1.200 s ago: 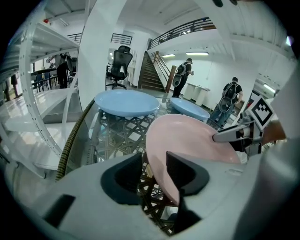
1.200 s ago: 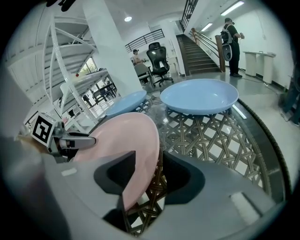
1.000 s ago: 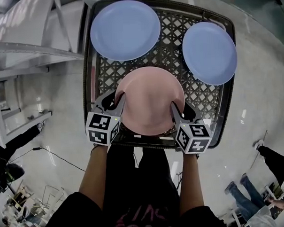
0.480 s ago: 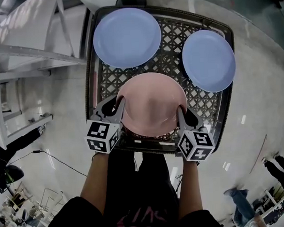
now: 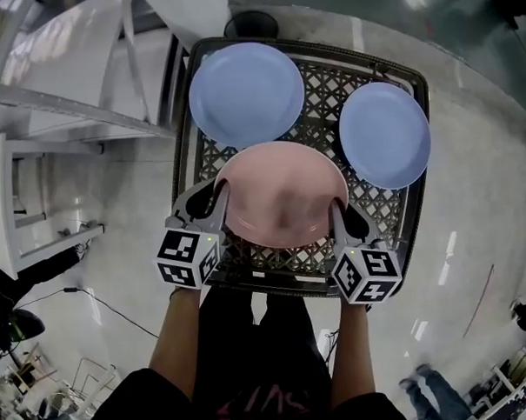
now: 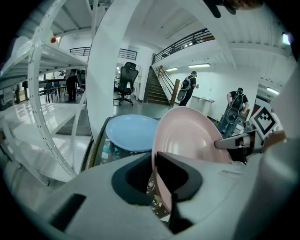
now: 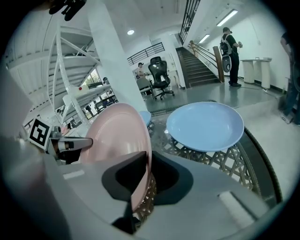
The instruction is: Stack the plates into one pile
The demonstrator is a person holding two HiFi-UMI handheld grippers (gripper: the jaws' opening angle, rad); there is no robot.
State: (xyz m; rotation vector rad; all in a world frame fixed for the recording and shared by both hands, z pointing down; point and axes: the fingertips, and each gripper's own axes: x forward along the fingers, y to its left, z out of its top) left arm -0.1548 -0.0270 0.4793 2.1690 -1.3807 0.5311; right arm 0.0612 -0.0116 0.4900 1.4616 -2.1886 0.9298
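The left gripper (image 5: pixel 217 196) and right gripper (image 5: pixel 336 212) are pinching the pink plate (image 5: pixel 284 191) by opposite edges — jaws having just been closing on it — holding it between them.

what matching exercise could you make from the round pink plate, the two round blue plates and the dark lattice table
1. round pink plate
2. left round blue plate
3. right round blue plate
4. dark lattice table

A. tabletop's far left
B. bears the blue plates
C. rim clamped by left gripper and right gripper
D. tabletop's right side

Pairs: 1-C, 2-A, 3-D, 4-B.
Both grippers' jaws have just been closing on that rim.
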